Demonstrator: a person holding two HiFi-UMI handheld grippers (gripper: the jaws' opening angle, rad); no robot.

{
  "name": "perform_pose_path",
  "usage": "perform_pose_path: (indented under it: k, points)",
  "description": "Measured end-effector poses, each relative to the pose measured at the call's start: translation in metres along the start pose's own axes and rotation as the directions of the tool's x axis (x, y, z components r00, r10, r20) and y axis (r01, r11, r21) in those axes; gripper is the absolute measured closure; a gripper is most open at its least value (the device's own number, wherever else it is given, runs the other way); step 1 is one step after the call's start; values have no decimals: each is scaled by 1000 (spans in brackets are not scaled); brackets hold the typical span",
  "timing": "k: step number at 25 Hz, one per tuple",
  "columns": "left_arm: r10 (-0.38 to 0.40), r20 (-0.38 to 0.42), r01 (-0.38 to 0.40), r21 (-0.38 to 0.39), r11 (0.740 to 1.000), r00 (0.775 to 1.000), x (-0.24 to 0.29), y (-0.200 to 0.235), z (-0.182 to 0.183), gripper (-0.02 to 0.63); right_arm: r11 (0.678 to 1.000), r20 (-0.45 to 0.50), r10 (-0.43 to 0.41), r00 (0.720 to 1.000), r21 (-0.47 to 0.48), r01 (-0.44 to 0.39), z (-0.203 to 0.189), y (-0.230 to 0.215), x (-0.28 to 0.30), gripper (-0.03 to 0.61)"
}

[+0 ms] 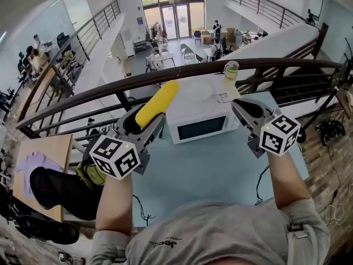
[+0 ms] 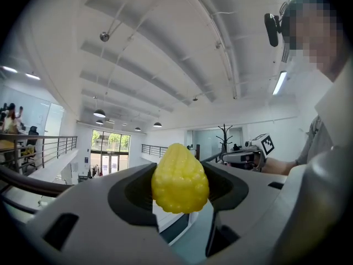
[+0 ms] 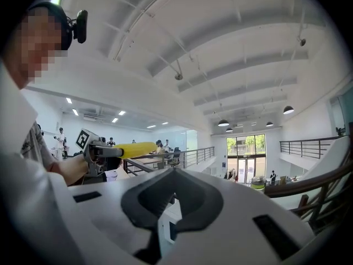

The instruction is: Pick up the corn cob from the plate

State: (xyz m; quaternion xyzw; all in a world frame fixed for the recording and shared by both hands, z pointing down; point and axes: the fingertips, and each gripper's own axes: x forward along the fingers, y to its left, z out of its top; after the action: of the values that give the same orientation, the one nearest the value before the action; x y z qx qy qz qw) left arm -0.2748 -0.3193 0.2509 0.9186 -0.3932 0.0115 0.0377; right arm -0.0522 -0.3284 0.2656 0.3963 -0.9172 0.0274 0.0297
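Note:
A yellow corn cob is clamped between the jaws of my left gripper and juts forward and up past them. In the left gripper view the cob's blunt end fills the gap between the dark pads. My right gripper is held level beside it at about the same height, its jaws together with nothing between them. From the right gripper view I see the left gripper side on, with the cob sticking out. No plate is in view.
Below both grippers lies a pale blue table with a white microwave at its far edge. A dark curved railing runs behind it, with a green-lidded jar by it. A wooden table stands at the left.

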Motion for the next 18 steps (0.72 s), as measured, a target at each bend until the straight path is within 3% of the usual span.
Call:
perform_pose_path:
  k: [7, 18]
  points:
    - [57, 26, -56, -42, 998, 998, 1, -64, -10, 354, 999, 20, 47, 999, -4, -47, -4, -19, -69, 563]
    - [111, 49, -108, -53, 993, 993, 50, -201, -18, 354, 990, 10, 140, 990, -10, -140, -20, -81, -184, 565]
